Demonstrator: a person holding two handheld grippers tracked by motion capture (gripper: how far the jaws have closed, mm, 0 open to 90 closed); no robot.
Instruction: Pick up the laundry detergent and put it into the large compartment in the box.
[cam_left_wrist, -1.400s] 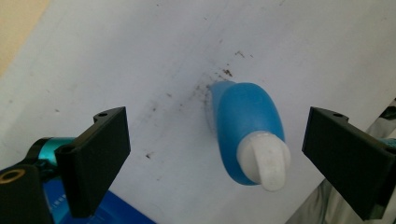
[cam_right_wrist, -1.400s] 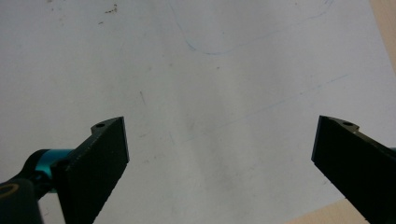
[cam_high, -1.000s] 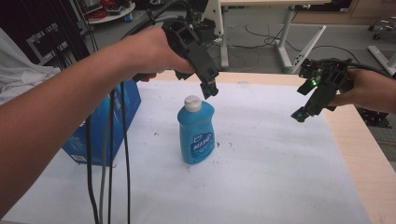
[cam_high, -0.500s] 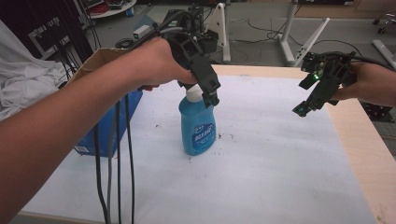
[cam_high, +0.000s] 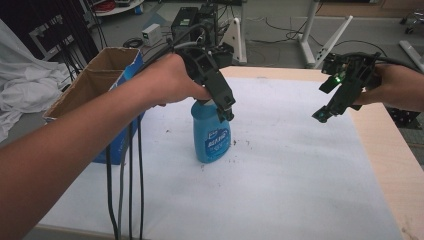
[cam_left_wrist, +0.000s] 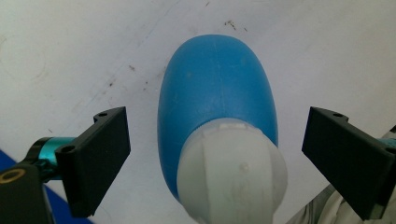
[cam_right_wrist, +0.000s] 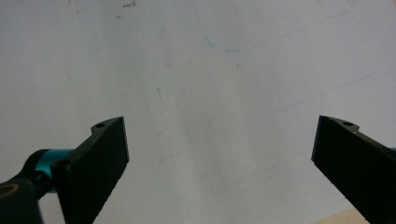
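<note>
The left gripper (cam_high: 225, 107) has dropped around the blue bottle (cam_high: 211, 137)'s cap, jaws open, likely about to grip; the right gripper (cam_high: 325, 114) hovers open.

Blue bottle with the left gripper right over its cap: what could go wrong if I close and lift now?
1. The left gripper is open, its jaws either side of the white cap; it might slip off that rounded cap.
2. The blue bottle stands upright, tall and narrow; an uneven jaw touch could tip it.
3. The cardboard box stands close by on the left; a swing could hit it.
</note>
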